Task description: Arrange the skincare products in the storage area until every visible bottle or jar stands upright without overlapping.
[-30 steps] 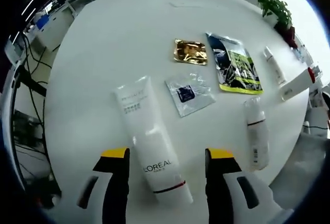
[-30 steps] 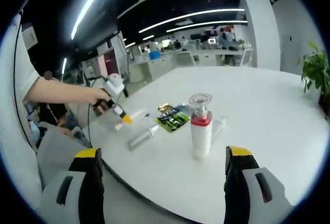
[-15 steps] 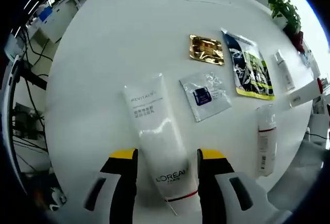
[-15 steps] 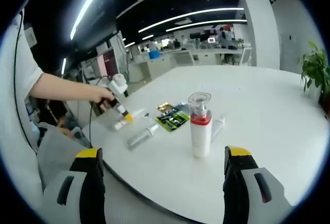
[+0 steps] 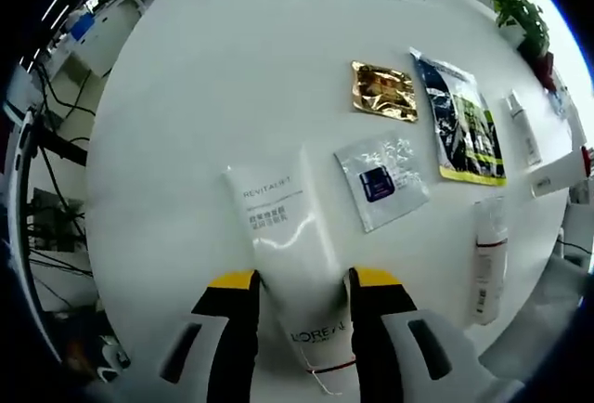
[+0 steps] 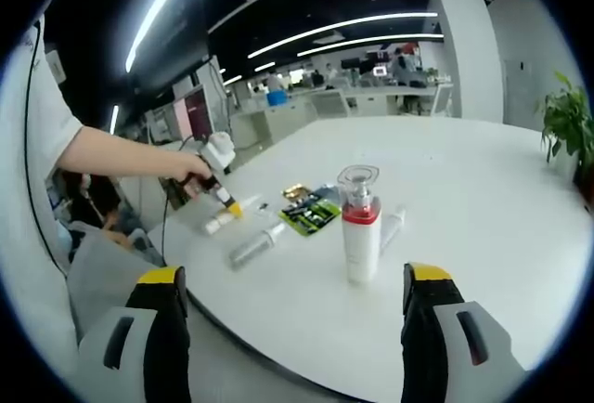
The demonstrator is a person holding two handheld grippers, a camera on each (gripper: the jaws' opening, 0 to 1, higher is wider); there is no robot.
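Now left gripper [image 5: 302, 280] down over white L'Oréal Revitalift tube [image 5: 290, 264], yellow-tipped jaws straddling its lower body, one each side, pressed against or nearly against tube walls — reads as clamped on tube, though contact on both sides not fully certain. Tube lying flat on round white table [image 5: 204, 78], near table edge closest to left gripper. Long axis running straight ahead along jaw direction: capped end back between and behind jaws, crimped flat end pointing away toward table centre. Grasp thus across tube width, close to cap end — good for tipping it up onto cap.

Beyond tube, toward table centre: small clear sachet [image 5: 381, 180], gold foil sachet [image 5: 383, 91], dark-and-green mask pack [image 5: 459, 117], all flat, apart from each other. Off to right along near edge: slim clear bottle with red band [image 5: 487, 259] lying down, well apart from tube. Farther along that edge, small white tube [image 5: 522, 126] also lying.

Right gripper [image 6: 295, 329] held off table edge, jaws spread wide, gripping nothing. Red-collared pump bottle [image 6: 360, 224] upright ahead between them, near edge, not touched. Same view: left gripper [image 6: 219, 167] in person's hand at far-left table edge, much nearer lying tube than right gripper.

Judgement: standing up tube falls to left gripper; several bottles not yet upright.
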